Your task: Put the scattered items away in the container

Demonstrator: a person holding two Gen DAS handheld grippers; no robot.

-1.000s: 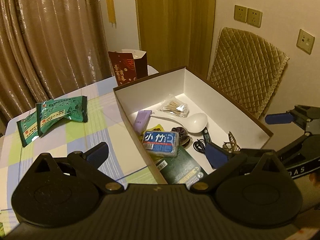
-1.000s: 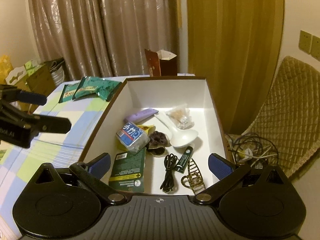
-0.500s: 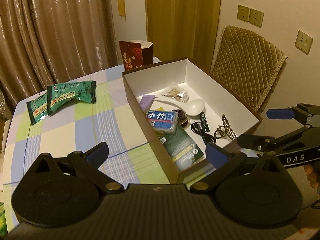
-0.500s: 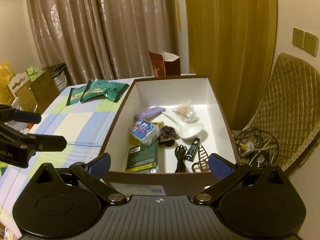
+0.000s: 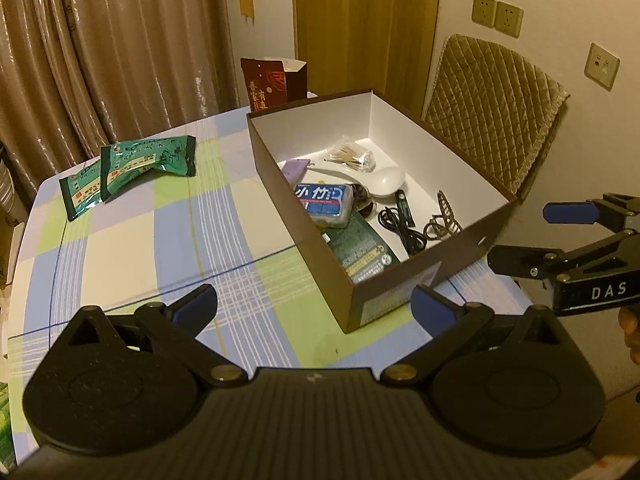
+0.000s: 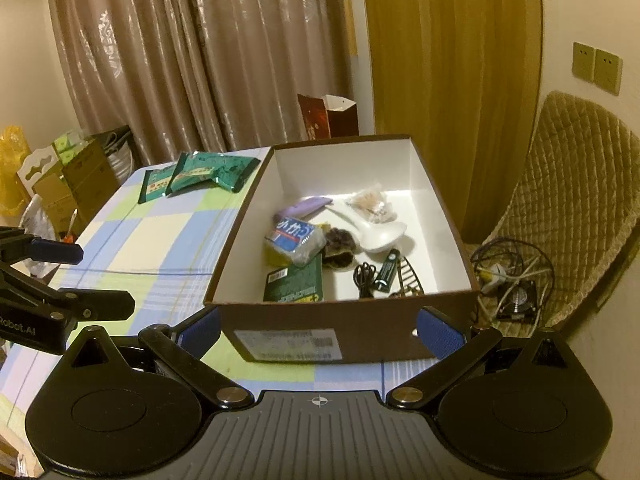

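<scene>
Left gripper (image 5: 314,307): fingers spread wide, nothing between them; it hangs above the checked tablecloth (image 5: 160,248), just short of the near corner of the box (image 5: 308,240). Right gripper (image 6: 319,329): fingers likewise spread wide and empty; the near end wall of the box stands between the two blue pads (image 6: 438,338), apart from both as far as can be judged. In the left wrist view the right gripper appears at the right edge, beside the box's near end; part of a hand (image 5: 630,328) shows behind it.

Box: brown outside, white inside, open-topped, resting on the tablecloth. Contents, all lying on its floor: a white spoon (image 6: 380,234); a clear bag of cotton swabs (image 6: 370,204) near the far wall; a purple item (image 6: 302,208) against the left wall; a blue tissue pack (image 6: 294,238) resting over a yellow packet; a dark hair tie (image 6: 340,246) beside it; a green packet (image 6: 298,284) at the near left; a coiled black cable (image 6: 364,278); a dark battery (image 6: 387,270) just beside the cable; a bronze hair claw (image 6: 408,278) at the near right.

Outside the box: two green snack packets (image 5: 132,170) overlapping on the far left of the tablecloth, well apart from the box; a red gift bag (image 5: 272,84) beyond the box's far end; a quilted chair (image 5: 492,108) to the right.
</scene>
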